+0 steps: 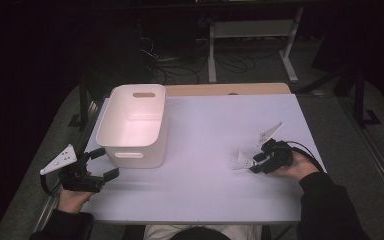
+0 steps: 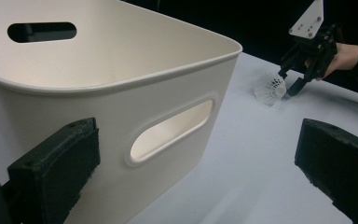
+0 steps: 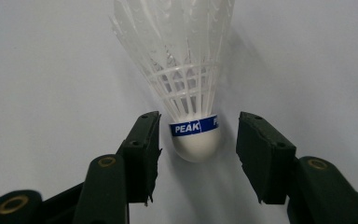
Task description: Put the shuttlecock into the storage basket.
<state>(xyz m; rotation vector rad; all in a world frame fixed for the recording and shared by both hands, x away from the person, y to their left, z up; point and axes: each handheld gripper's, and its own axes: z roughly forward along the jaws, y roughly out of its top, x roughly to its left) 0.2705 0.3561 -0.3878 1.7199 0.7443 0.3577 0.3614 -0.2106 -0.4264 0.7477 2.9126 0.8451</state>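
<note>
Down at the lower right of the high view, the right gripper [image 1: 256,163] rests low on the pale grey table top [image 1: 215,150], held in a hand with a dark sleeve. Its jaws stand partly apart around the white plastic shuttlecock with a blue band [image 3: 193,93], which lies on the table. In the right gripper view the rounded white cork sits between the two black pads [image 3: 142,154], nearer the left one, with a visible gap on either side, so nothing is pinched. The feathered skirt points to the top of that frame. At the lower left of the high view, the left gripper [image 1: 107,162] hangs with its jaws wide apart and nothing between them, just beside the near wall of the white rectangular plastic bin with slot handles [image 1: 135,125]. The shuttlecock lies well apart from that bin.
</note>
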